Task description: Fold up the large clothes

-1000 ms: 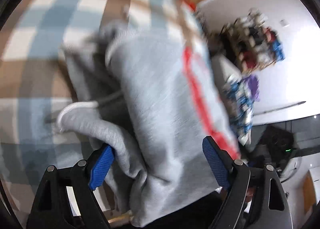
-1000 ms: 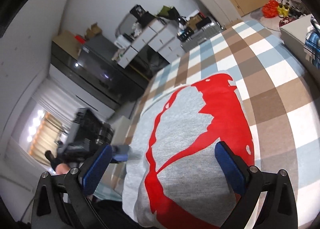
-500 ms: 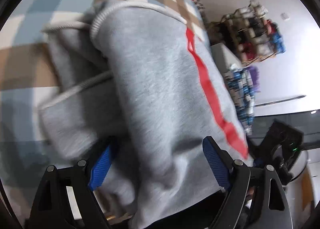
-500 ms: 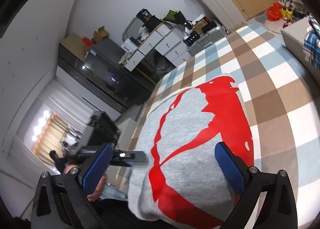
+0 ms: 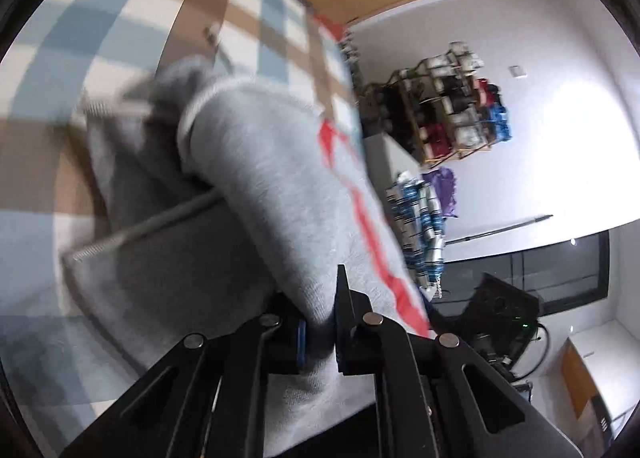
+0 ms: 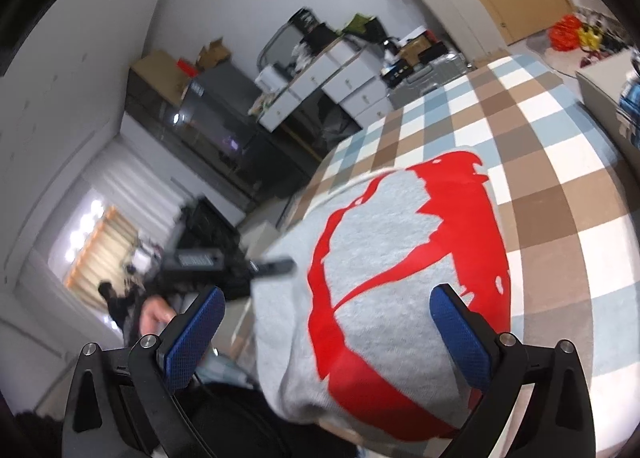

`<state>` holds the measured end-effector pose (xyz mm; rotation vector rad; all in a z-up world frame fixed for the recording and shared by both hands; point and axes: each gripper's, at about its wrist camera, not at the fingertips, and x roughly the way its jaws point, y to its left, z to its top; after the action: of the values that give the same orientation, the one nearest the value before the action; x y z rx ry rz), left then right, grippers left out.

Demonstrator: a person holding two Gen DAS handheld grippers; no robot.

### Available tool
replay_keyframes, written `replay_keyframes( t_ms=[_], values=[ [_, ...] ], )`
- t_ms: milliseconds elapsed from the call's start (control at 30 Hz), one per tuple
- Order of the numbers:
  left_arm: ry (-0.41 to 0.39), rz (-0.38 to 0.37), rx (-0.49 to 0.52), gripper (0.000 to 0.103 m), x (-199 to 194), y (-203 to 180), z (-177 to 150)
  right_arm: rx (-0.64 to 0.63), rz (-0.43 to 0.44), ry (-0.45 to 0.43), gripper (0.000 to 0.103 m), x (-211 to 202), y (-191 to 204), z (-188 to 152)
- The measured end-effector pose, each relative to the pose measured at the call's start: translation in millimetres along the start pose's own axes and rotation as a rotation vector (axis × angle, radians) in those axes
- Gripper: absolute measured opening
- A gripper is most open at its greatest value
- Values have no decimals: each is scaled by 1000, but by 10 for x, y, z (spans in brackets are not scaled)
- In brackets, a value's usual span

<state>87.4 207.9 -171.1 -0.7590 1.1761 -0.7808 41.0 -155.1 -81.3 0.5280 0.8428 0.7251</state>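
1. Left wrist view: left gripper [image 5: 320, 332], jaws just closed, pinches a fold of the grey hoodie [image 5: 256, 193] lying on the checked bedspread [image 5: 80, 37].
2. Right wrist view: right gripper [image 6: 326, 332] spread wide over the hoodie's red print [image 6: 404, 258]; left gripper [image 6: 208, 260] beside the hoodie.

We counted one grey sweatshirt [image 6: 384, 298], and it carried one red print [image 6: 404, 258] across its front. One checked bed cover [image 6: 552, 193] lay under it. We saw two grippers: the left gripper [image 5: 322, 332], whose fingers had just been closing and pinched a fold of the sweatshirt, and the right gripper [image 6: 326, 338], spread wide with the cloth between its two blue pads. Each gripper had two fingers, so four in all. One hand [image 6: 154, 316] showed at the left of the right wrist view. One cluttered wooden rack [image 5: 448, 105] stood against the far wall.
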Motion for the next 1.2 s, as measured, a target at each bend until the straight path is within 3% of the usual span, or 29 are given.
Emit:
replay_keyframes(
  t_ms=[133,267,367,467,500,533,700,800,967,1067,1200],
  values=[
    [27,49,40,5,-32,75,-19,-110,-65,138,103,162,220,-71],
    [93,77,-34,5,179,493,-121,-204,-145,257,103,335,380,-121],
    [81,67,-77,8,280,633,-184,-223,-168,329,103,395,379,-86],
    [54,132,-70,29,184,533,-196,-241,-189,394,103,453,388,-7],
    [45,172,-67,45,117,483,-204,-243,-202,425,103,475,377,28],
    [28,218,-58,54,20,415,-217,-242,-208,443,103,483,370,52],
    [-80,307,21,85,-335,89,-414,-177,-161,508,103,499,295,175],
    [-41,359,-5,85,-202,132,-446,-126,-111,500,103,447,235,235],
    [29,346,-142,85,193,404,-507,-2,-4,455,103,385,47,332],
    [47,293,-168,85,309,462,-492,-10,3,460,103,403,61,316],
    [69,300,-144,90,396,441,-453,-48,-8,487,103,440,127,342]
  ],
)
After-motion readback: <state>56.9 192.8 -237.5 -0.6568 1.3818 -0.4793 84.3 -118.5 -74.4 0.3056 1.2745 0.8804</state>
